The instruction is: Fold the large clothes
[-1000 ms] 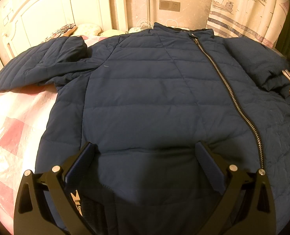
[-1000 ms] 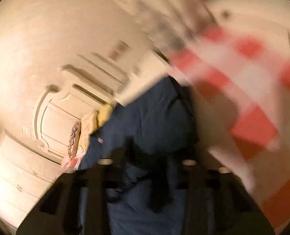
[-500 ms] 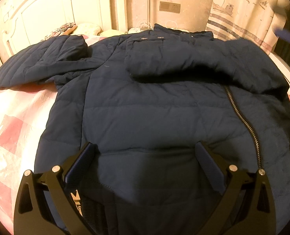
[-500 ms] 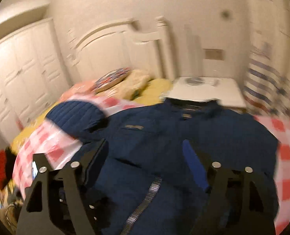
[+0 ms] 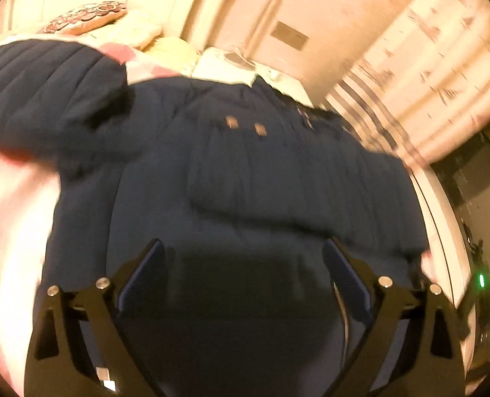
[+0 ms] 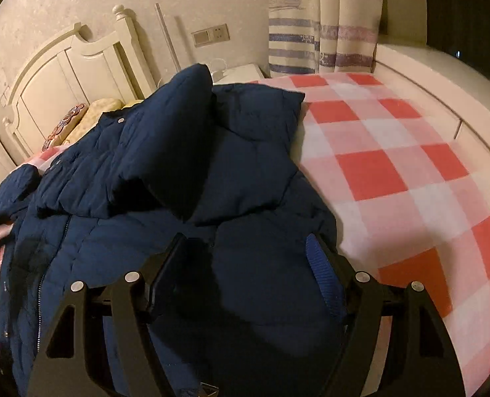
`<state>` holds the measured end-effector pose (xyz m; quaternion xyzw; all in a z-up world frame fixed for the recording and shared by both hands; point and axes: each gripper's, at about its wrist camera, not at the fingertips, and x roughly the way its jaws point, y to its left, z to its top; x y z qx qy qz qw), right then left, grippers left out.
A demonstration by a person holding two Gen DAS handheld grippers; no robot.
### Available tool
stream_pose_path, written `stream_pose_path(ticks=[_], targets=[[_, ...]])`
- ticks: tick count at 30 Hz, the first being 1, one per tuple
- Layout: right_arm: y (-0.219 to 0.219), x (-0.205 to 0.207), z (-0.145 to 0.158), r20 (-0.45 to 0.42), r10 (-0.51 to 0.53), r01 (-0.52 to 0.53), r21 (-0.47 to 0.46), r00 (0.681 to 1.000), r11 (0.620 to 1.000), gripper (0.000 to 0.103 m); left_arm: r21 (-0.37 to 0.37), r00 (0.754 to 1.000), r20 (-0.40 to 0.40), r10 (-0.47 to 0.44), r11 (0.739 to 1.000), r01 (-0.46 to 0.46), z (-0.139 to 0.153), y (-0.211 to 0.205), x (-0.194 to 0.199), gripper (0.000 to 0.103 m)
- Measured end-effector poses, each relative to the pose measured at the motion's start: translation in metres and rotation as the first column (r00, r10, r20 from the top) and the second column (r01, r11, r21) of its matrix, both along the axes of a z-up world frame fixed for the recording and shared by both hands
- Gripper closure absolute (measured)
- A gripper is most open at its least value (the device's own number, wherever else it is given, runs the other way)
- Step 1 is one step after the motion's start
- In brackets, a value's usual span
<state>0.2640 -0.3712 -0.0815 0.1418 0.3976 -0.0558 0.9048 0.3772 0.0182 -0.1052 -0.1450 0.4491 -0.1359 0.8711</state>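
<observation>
Fingers (image 6: 324, 264) of the right gripper (image 6: 245, 261) stand spread above the near part of a navy padded jacket (image 6: 139, 264), with nothing pinched between them. The left gripper (image 5: 241, 271) hovers over the same jacket with its jaws wide and beginning to close, no cloth between its pads that the blurred left-wrist view shows.

The jacket lies front up on a bed covered by a red-and-white check sheet (image 6: 377, 172). Its right sleeve (image 6: 165, 139) lies folded across the chest, while the left sleeve (image 5: 46, 92) reaches out toward the far left, so the fold appears about halfway through its sleeve stage. The next move likely calls for the left gripper to travel to that outstretched sleeve, grip it near the cuff and draw it across the body.

Open bedding lies to the right of the jacket, giving free room on that side. At the far end, pillows (image 6: 92, 112) and a headboard (image 6: 79, 63) sit close behind the collar, and a striped curtain (image 6: 321, 36) hangs beyond the bed's far right corner.
</observation>
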Motion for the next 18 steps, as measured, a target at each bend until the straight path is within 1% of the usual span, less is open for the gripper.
stream_pose_path(ticks=[3, 4, 5, 6, 7, 8, 9, 10, 12, 15, 16, 17, 18], targets=[[0.004, 0.006, -0.002, -0.009, 0.004, -0.004, 0.0, 1.0, 1.0, 0.03, 0.09, 0.998, -0.025, 0.055, 0.994, -0.053, -0.011, -0.007, 0.034, 0.018], [0.001, 0.005, -0.002, -0.005, 0.004, -0.004, 0.015, 1.0, 1.0, 0.03, 0.111, 0.996, -0.058, 0.073, 0.992, -0.066, -0.022, -0.011, 0.048, 0.023], [-0.003, 0.005, -0.003, -0.002, 0.004, -0.004, 0.031, 1.0, 1.0, 0.03, 0.113, 0.994, -0.066, 0.083, 0.991, -0.075, -0.028, -0.012, 0.053, 0.024], [-0.003, 0.004, -0.002, 0.002, 0.004, -0.004, 0.041, 1.0, 0.999, 0.03, 0.123, 0.995, -0.03, 0.096, 0.988, -0.092, -0.027, -0.016, 0.053, 0.034], [-0.005, 0.004, -0.003, 0.004, 0.003, -0.003, 0.052, 1.0, 0.999, 0.03, 0.115, 0.998, -0.024, 0.065, 0.991, -0.062, -0.026, -0.021, 0.055, 0.064], [-0.005, 0.004, -0.002, 0.004, 0.002, -0.003, 0.057, 1.0, 0.998, 0.03, 0.169, 0.997, -0.008, 0.074, 0.983, -0.071, -0.02, -0.028, 0.052, 0.08], [-0.004, 0.003, -0.002, 0.004, 0.002, -0.002, 0.058, 1.0, 0.998, 0.03, 0.216, 0.996, 0.03, 0.087, 0.972, -0.092, -0.012, -0.032, 0.047, 0.089], [-0.004, 0.003, -0.001, 0.002, 0.002, -0.003, 0.057, 1.0, 0.998, 0.03, 0.219, 0.995, 0.061, 0.076, 0.972, -0.088, -0.004, -0.032, 0.044, 0.092], [-0.003, 0.003, -0.001, 0.0, 0.003, -0.003, 0.054, 1.0, 0.999, 0.029, 0.19, 0.989, 0.131, 0.065, 0.978, -0.09, 0.021, -0.027, 0.035, 0.094], [-0.003, 0.003, -0.001, 0.002, 0.003, -0.003, 0.059, 1.0, 0.998, 0.03, 0.18, 0.969, 0.215, 0.118, 0.971, -0.159, 0.062, -0.007, 0.027, 0.095], [-0.004, 0.003, -0.001, 0.002, 0.003, -0.003, 0.06, 1.0, 0.998, 0.03, 0.187, 0.962, 0.236, 0.138, 0.965, -0.185, 0.073, 0.004, 0.026, 0.095], [-0.004, 0.003, -0.001, 0.002, 0.003, -0.003, 0.06, 1.0, 0.998, 0.03, 0.199, 0.96, 0.241, 0.144, 0.96, -0.194, 0.078, 0.01, 0.027, 0.095], [-0.003, 0.003, -0.001, 0.002, 0.004, -0.004, 0.059, 1.0, 0.998, 0.03, 0.215, 0.963, 0.233, 0.134, 0.959, -0.186, 0.079, 0.015, 0.029, 0.095]])
